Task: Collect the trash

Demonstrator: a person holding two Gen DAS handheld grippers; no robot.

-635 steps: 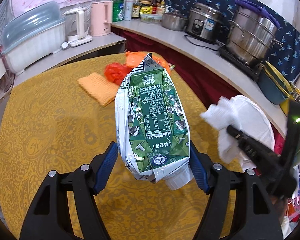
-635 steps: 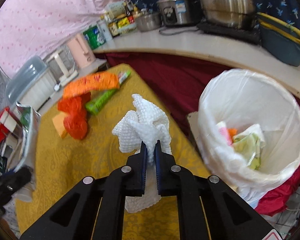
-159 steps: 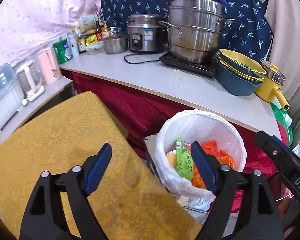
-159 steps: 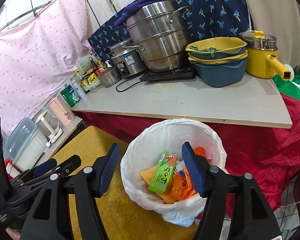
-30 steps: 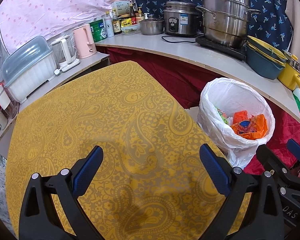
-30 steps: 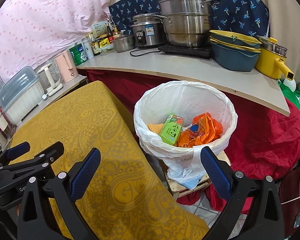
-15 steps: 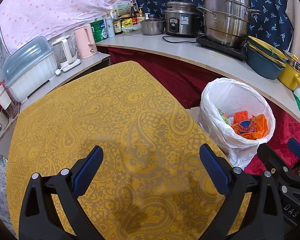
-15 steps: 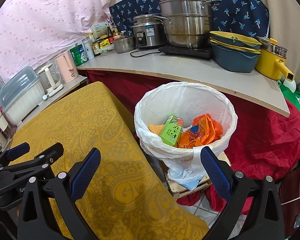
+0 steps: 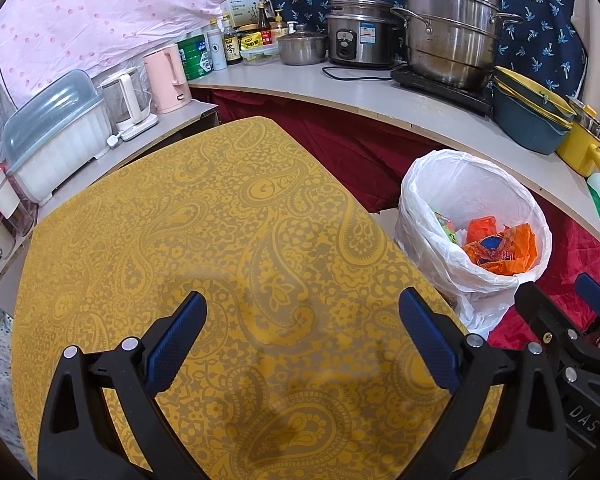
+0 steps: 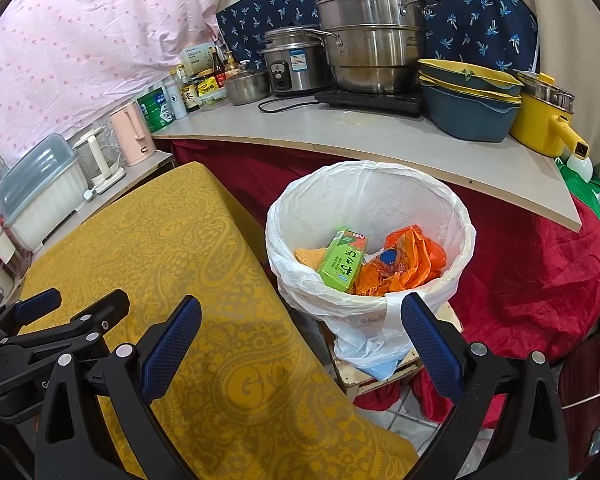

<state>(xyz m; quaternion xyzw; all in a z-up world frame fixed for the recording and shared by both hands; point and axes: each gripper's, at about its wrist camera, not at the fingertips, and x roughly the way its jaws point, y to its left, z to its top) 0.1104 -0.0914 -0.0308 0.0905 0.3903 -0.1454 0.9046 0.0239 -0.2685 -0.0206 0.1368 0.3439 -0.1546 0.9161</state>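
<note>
A white-lined trash bin (image 10: pixel 456 216) (image 9: pixel 424 184) stands on the floor beside the yellow paisley table (image 9: pixel 228 232) (image 10: pixel 148 240). Inside it lie a green carton (image 10: pixel 342 260), orange plastic wrappers (image 10: pixel 404 264) (image 9: pixel 504 248) and an orange cloth (image 10: pixel 310 256). My left gripper (image 9: pixel 300 340) hovers open over the near part of the table, holding nothing. My right gripper (image 10: pixel 300 340) is open and empty too, above the gap between table edge and bin. Each gripper shows at the edge of the other's view.
A curved counter (image 9: pixel 380 96) behind the bin carries a steel steamer pot (image 9: pixel 452 20), rice cooker (image 9: pixel 360 38), stacked blue bowls (image 9: pixel 528 120), a yellow pot (image 10: pixel 548 120), bottles and a pink kettle (image 9: pixel 168 76). A lidded white container (image 9: pixel 56 148) sits at the left. Red cloth (image 10: pixel 540 280) drapes below the counter.
Almost nothing over the last second; both grippers stay open and empty, with only a slight drift of the views.
</note>
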